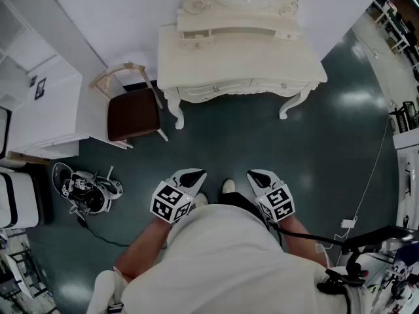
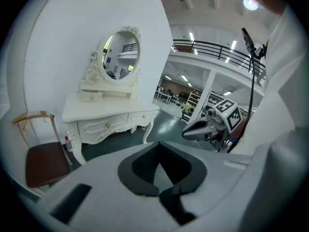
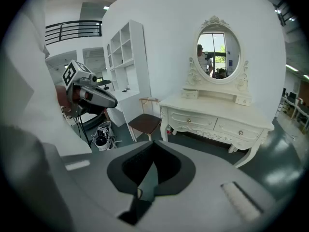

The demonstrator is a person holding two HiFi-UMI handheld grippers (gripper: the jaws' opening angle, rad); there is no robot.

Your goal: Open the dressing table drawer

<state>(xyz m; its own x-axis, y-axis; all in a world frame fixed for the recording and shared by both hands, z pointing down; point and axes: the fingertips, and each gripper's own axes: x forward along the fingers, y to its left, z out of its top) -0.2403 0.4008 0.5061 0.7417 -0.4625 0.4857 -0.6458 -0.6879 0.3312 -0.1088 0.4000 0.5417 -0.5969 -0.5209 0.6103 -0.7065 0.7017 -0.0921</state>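
The cream dressing table point(image 1: 236, 57) stands against the far wall with an oval mirror point(image 3: 218, 45) on top. Its two front drawers point(image 3: 190, 121) point(image 3: 240, 129) are closed, each with a small knob point(image 1: 216, 87) point(image 1: 283, 84). They also show in the left gripper view as two closed drawers point(image 2: 104, 126) point(image 2: 137, 117). My left gripper point(image 1: 191, 177) and right gripper point(image 1: 260, 176) hang side by side close to my body, well short of the table, pointing toward it and downward. Both have their jaws together with nothing between them point(image 2: 158, 144) point(image 3: 153, 144).
A wooden chair with a brown seat point(image 1: 133, 113) stands left of the table. A white shelf unit point(image 3: 126, 62) is further left. Some gear with a cable point(image 1: 85, 190) lies on the dark floor at the left. Racks and a cable point(image 1: 370, 175) are at the right.
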